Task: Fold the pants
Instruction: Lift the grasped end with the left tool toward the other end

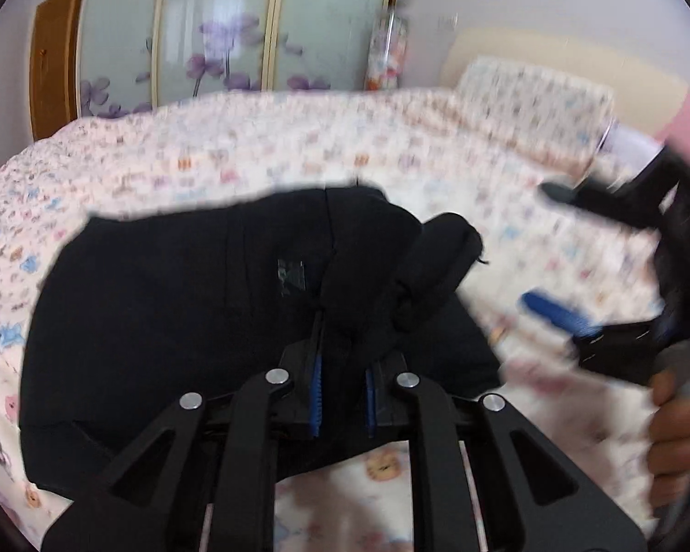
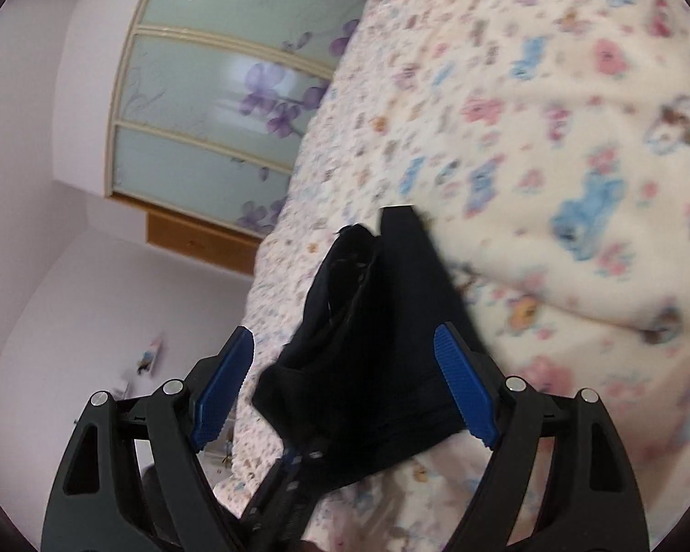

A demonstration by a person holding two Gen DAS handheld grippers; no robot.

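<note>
Largest first: bed [image 1: 299, 147] under a cream cartoon-print cover, filling both views, with a pillow [image 1: 533, 106] at the far right corner and a flower-painted glass wardrobe [image 1: 234, 23] beyond the far edge.

Next, black pants [image 1: 198, 303], lying in a rough folded block near the front edge of the bed, spread flat on the left, bunched and partly lifted along the right side, a loose end [image 1: 446, 248] curling up and over toward the middle.

Then the left gripper [image 1: 342, 395], low at the front edge, jaws pinched together on a raised ridge of the dark cloth.

Then the right gripper [image 2: 345, 386], jaws wide apart, blue pads [image 2: 467, 395] either side of the cloth without touching it; from the left wrist view, seen off to the right over bare cover, blurred, gripping nothing.

Likely trouble, as a judgement only:
- Single hold on a thick bunch, so a slipping layer and a sagging, uneven fold.
- Curled loose end unsupported, liable to flop back open or wrinkle under the next fold.
- Soft cover possibly caught along with the cloth in a low grasp.
- Blur hiding the edges, so a misjudged pinch point.
</note>
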